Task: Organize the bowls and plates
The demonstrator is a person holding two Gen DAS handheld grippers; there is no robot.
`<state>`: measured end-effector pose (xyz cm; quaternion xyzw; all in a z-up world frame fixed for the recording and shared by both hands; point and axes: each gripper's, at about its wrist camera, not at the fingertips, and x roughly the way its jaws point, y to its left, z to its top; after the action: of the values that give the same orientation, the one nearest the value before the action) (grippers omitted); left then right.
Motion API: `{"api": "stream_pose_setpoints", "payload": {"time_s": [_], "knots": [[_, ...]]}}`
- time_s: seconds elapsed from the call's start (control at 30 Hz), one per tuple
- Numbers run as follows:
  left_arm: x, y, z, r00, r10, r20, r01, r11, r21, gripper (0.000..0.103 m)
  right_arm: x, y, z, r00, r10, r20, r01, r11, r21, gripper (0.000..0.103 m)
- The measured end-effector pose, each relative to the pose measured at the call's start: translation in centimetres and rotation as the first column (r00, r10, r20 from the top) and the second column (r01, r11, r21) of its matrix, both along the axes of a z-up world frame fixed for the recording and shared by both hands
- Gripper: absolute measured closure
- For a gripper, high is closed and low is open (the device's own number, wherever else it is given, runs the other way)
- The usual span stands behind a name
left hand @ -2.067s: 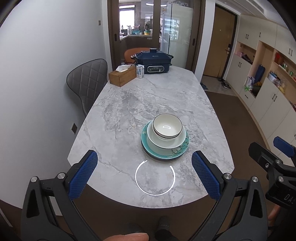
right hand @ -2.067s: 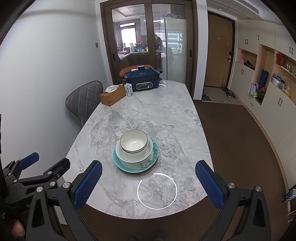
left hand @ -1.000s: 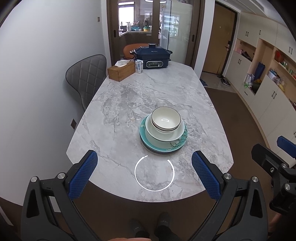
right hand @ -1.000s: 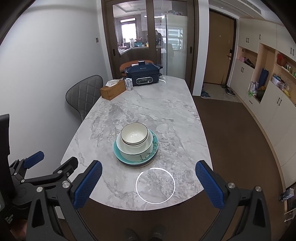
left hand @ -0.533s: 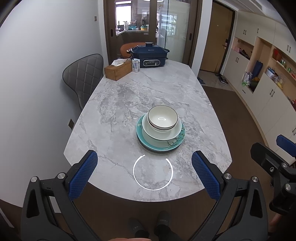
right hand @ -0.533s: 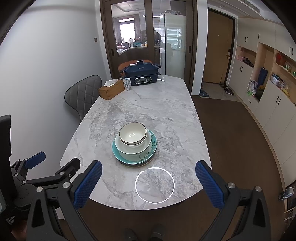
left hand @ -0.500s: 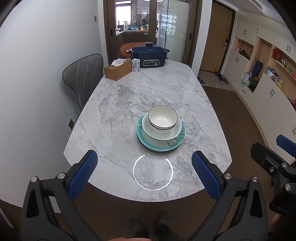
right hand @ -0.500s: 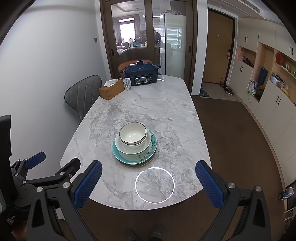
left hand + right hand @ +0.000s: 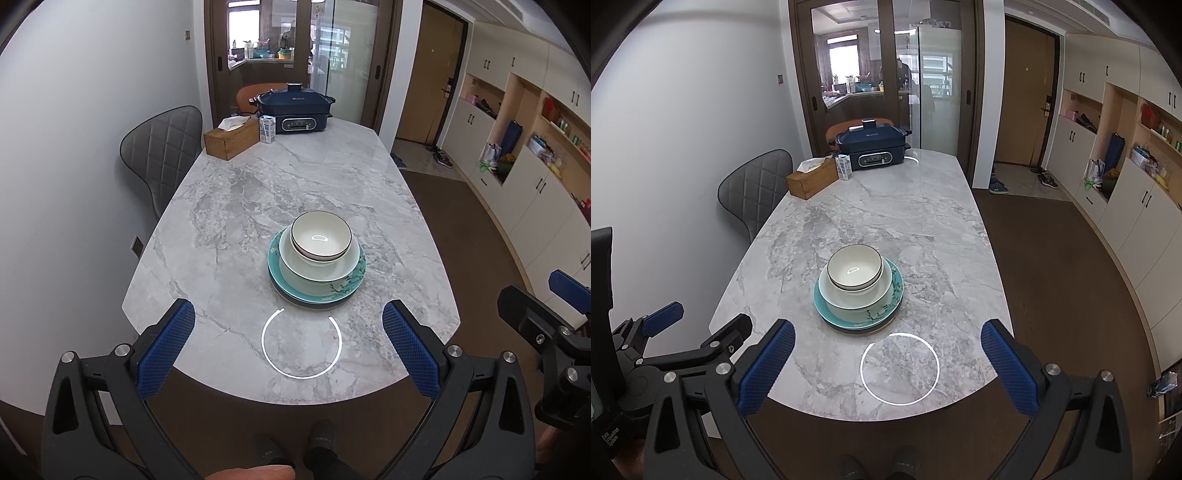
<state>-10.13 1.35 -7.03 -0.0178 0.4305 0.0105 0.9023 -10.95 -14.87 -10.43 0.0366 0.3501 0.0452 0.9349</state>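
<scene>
The left claw hangs over the near edge of the table with its blue-padded fingers spread wide apart and nothing between them. The right claw is held the same way just beside it, fingers far apart and empty; each claw shows at the side of the other's view. Beyond both claws, near the middle of the near half of the grey marble table, stands one stack of dishes: a small white bowl with a dark rim sits in a larger pale bowl, which rests on a teal plate with a branch pattern, and under that a darker plate edge shows, too little to tell more. The stack stands apart from both claws, touched by neither. At the far end of the table sit a dark blue electric cooker, a small carton just beside it, and a wooden tissue box. A grey quilted chair stands along the table's left side, and cupboards line the wall on the right. The tips of a person's shoes show below the table edge.
</scene>
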Motion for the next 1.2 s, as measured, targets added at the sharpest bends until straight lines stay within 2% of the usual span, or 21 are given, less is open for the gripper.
{"api": "stream_pose_setpoints", "payload": {"time_s": [1.2], "knots": [[0.74,0.74,-0.64,1.000,-0.006,-0.005,0.006,1.000,-0.007,0.000,-0.09,0.22,-0.23,1.000,-0.005,-0.007,0.005,1.000,0.003,0.000]]}}
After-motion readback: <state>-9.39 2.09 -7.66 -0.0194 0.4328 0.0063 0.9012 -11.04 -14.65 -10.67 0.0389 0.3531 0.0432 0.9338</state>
